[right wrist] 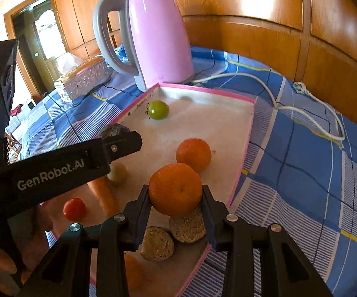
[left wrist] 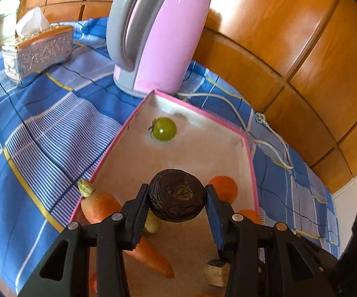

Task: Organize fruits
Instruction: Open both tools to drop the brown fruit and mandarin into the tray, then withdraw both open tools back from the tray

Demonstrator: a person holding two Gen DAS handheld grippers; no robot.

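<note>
I see the blue checked cloth [left wrist: 42, 133] covering the table, and on it the pink-rimmed tray [right wrist: 246, 133] that carries the produce. Behind the tray's far corner stands the pink kettle [right wrist: 158, 37], its white cord [right wrist: 302, 110] trailing along the cloth past the tray's far edge. A silver tissue box [left wrist: 37, 52] sits near the cloth's far left edge.

My left gripper [left wrist: 177, 199] hangs over the near part of the tray, clamped on a dark wrinkled fruit [left wrist: 177, 198] with both pads pressing its sides. My right gripper [right wrist: 176, 193] is over the tray's near right area, and the orange [right wrist: 176, 189] sits between its pads, which touch both its sides.

A carrot [left wrist: 109, 212] lies along the tray's near left edge, its stalk end at the rim. A second orange [right wrist: 193, 154] rests toward the middle of the tray, just beyond the held one. Two brown rough halves [right wrist: 187, 225] lie under my right gripper by the near right edge. A green tomato [right wrist: 158, 109] sits close to the far corner, and a red tomato [right wrist: 74, 209] near the left edge.
</note>
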